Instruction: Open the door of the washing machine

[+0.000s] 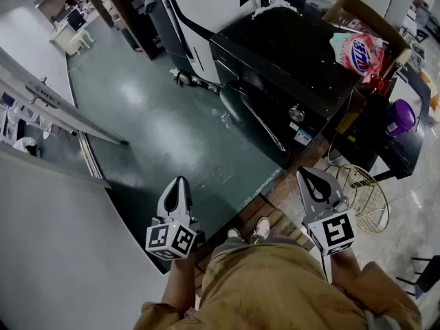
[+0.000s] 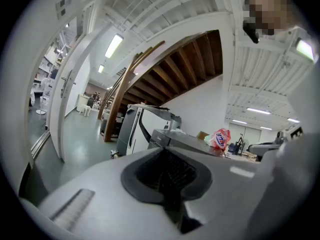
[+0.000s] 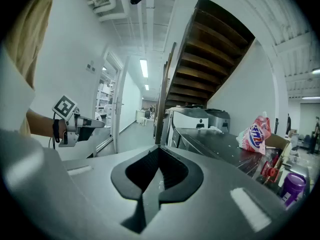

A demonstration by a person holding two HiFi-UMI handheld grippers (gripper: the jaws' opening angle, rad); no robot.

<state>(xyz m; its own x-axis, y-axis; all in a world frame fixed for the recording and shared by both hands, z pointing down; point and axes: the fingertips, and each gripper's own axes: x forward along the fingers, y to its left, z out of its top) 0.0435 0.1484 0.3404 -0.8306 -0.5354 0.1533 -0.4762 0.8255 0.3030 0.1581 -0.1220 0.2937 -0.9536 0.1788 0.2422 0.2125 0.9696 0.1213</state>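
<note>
The black washing machine (image 1: pixel 289 67) stands ahead of me, its front door (image 1: pixel 249 110) closed and facing the green floor. My left gripper (image 1: pixel 180 182) is shut and empty, held low at the left, well short of the machine. At the right, my right gripper (image 1: pixel 313 176) is likewise shut with nothing in it, near the machine's front corner and apart from it. In the left gripper view the left gripper (image 2: pixel 167 176) points toward the machine (image 2: pixel 175 140). The right gripper view has the right gripper (image 3: pixel 159 176) below the machine's top (image 3: pixel 215 144), with the left gripper (image 3: pixel 89 126) off to the left.
A cardboard box with a pink detergent bag (image 1: pixel 361 52) sits on the machine's far end. A purple bottle (image 1: pixel 400 117) and a wire basket (image 1: pixel 364 196) are at the right. A white machine (image 1: pixel 206 12) stands beyond; a glass partition (image 1: pixel 62 108) lies left.
</note>
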